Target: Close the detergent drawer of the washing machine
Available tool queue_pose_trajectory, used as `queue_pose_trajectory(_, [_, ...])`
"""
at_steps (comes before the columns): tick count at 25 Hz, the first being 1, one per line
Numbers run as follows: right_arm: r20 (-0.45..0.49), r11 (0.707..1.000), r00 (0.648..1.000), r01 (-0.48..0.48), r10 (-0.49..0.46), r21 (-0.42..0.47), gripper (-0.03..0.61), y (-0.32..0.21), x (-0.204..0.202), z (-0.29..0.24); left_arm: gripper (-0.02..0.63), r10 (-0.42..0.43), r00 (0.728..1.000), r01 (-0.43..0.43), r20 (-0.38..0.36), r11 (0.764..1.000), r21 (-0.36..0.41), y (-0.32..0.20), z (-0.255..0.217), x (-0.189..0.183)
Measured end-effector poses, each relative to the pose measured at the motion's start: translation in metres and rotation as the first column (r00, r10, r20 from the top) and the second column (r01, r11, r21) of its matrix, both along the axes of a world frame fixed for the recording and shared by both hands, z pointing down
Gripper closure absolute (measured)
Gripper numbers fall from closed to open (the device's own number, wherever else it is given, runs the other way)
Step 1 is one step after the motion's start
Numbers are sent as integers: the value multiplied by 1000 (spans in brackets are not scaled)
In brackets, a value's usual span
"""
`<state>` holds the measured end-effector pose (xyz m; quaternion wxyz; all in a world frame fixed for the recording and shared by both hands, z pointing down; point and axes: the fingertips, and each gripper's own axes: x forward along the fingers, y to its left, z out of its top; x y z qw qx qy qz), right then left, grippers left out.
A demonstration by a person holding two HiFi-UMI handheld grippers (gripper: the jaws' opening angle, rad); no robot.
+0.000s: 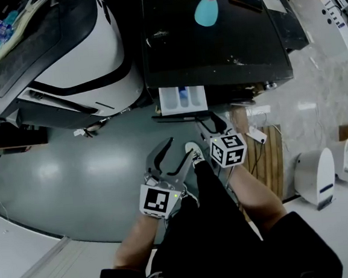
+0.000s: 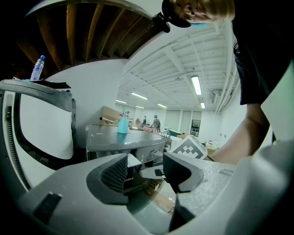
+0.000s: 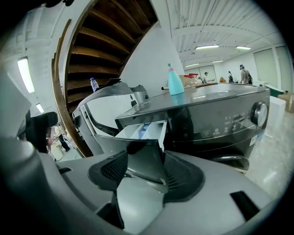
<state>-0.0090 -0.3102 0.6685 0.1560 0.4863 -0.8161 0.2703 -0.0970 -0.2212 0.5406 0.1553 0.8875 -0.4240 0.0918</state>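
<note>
Ahead of the person, the detergent drawer stands pulled out of the washing machine, at the left end of its control panel. Its long axis runs straight out from the machine toward the person. The white compartments face up, and the front plate is nearest the tools.

Right tool: jaws moderately apart, drawer front framed between them, no pad seen pressing.

Left tool: jaws wide, empty, farther from the machine.

Judgement: approach stage, push not yet made. Meet the front plate squarely and centred, then push along the drawer's axis. An angled push risks jamming the slide.
</note>
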Motion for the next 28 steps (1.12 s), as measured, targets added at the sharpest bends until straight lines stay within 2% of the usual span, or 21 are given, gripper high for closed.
queue_pose_trajectory(19, [12, 999, 999, -50, 50, -3, 327, -65, -5, 1, 383, -25, 1000, 25, -5, 1000, -17, -33, 7, -5])
queue_pose_trajectory(28, [25, 990, 990, -139, 140, -24, 318, -82, -2, 2, 383, -28, 1000, 28, -7, 999, -26, -40, 11, -6])
